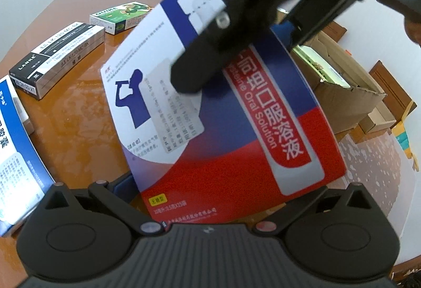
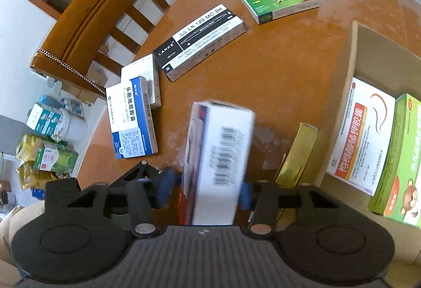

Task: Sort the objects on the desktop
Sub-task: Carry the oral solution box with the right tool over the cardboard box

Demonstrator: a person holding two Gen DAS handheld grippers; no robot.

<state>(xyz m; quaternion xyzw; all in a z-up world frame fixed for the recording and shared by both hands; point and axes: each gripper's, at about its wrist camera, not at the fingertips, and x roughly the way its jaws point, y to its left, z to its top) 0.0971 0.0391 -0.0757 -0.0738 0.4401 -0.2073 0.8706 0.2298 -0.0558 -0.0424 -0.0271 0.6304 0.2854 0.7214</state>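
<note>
The right gripper [image 2: 210, 193] has its jaws clamped on the blue-and-red box [image 2: 221, 156]. The box hides the left gripper's [image 1: 210, 190] jaws, so their state cannot be told.

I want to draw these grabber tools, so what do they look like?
Each tool is matte black plastic. The right tool has a ribbed grey-black middle, two round discs at the sides, angled link bars with silver rivets, and blue pads on its fingers. The left tool looks the same from its own camera.

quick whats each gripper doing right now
Left gripper: cannot be told, the medicine box hides its fingertips.
Right gripper: shut on the medicine box.
</note>
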